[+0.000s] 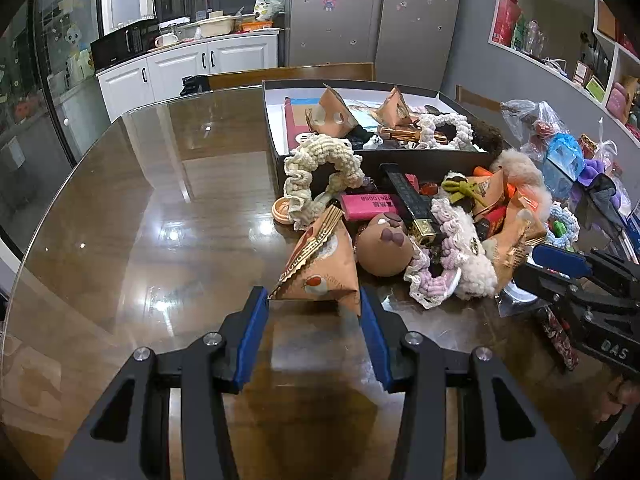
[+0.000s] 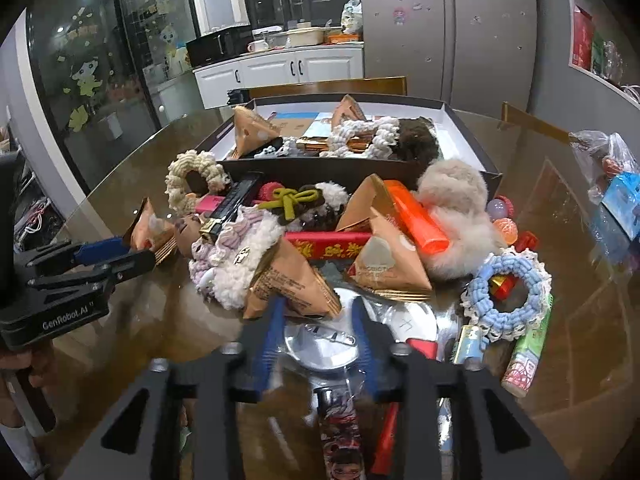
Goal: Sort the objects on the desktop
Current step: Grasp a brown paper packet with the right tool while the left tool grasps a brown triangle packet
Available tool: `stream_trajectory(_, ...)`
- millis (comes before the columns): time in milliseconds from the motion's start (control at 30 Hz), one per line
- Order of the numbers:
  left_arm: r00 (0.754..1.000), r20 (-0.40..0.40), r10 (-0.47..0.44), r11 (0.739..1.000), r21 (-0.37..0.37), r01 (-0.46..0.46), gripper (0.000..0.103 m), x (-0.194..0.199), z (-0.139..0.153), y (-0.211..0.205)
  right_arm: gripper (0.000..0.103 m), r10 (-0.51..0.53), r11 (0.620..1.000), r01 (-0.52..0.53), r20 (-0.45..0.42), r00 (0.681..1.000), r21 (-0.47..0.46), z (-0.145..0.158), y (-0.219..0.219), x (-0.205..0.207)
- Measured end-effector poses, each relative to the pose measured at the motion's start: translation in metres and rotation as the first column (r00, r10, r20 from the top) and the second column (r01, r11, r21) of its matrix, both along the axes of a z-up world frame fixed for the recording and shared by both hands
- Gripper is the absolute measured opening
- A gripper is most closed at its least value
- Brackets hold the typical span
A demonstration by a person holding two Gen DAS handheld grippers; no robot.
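Note:
A heap of small items lies on the glass-topped table (image 1: 160, 200) before a black box (image 1: 420, 158). My left gripper (image 1: 312, 308) is shut on a brown triangular snack packet (image 1: 320, 268) at the heap's near left edge, a blue pad against each lower corner. The right wrist view shows that left gripper (image 2: 132, 254) at far left with the packet (image 2: 148, 228). My right gripper (image 2: 318, 316) is shut on another brown triangular packet (image 2: 288, 280) at the heap's near side, above a silver disc in clear wrap (image 2: 320, 344). That right gripper (image 1: 528, 268) shows at the right edge.
The heap holds cream, lilac and blue scrunchies (image 2: 506, 288), a fluffy beige one (image 2: 452, 196), a brown plush face (image 1: 384, 248), a pink bar (image 1: 368, 206) and an orange tube (image 2: 418, 220). Packets and scrunchies lie inside the box (image 2: 320, 170). Plastic bags (image 1: 560, 148) sit at right.

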State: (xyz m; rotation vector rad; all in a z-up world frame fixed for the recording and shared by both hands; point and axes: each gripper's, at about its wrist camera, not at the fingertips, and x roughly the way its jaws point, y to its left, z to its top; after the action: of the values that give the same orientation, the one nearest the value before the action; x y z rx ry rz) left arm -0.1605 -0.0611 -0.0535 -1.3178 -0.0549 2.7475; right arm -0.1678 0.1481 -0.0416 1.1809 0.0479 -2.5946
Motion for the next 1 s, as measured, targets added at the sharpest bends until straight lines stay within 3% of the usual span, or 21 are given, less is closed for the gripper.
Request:
stream_trajectory(100,1.000,0.005,-0.003,1.000,-0.005,0.003,0.047,-0.001,-0.002,0.001,0.054,0.027,1.000,-0.027,-0.002,1.000,-0.016,0.002,-0.002,0.001)
stream_trajectory(200,1.000,0.013,-0.006,1.000,-0.006,0.006,0.047,-0.002,-0.005,0.001,0.063,0.052,0.998,-0.052,-0.019,0.998,0.028,0.001,-0.013,0.002)
stream_trajectory(333,1.000,0.018,-0.012,1.000,-0.002,0.012,0.047,-0.003,-0.007,0.000,0.063,0.051,0.998,-0.051,0.009,0.999,0.047,-0.006,-0.021,-0.008)
stream_trajectory(467,0.999,0.029,-0.019,1.000,-0.008,0.019,0.047,-0.005,-0.011,0.002,0.063,0.050,0.998,-0.049,0.014,0.999,-0.028,-0.008,-0.014,-0.016)
stream_trajectory(633,0.999,0.027,-0.023,1.000,-0.008,0.024,0.047,-0.004,-0.011,0.002,0.050,0.069,0.997,-0.068,0.015,0.998,-0.048,-0.010,-0.015,-0.018)
stream_trajectory(733,0.999,0.027,-0.023,1.000,-0.006,0.023,0.047,-0.003,-0.011,0.002,0.044,0.072,0.997,-0.072,-0.002,0.997,-0.006,-0.009,-0.022,-0.012)
stream_trajectory(1000,1.000,0.017,-0.025,1.000,0.011,0.024,0.047,-0.002,-0.007,0.000,0.038,0.043,0.998,-0.042,-0.032,0.999,0.037,-0.006,-0.026,0.002)
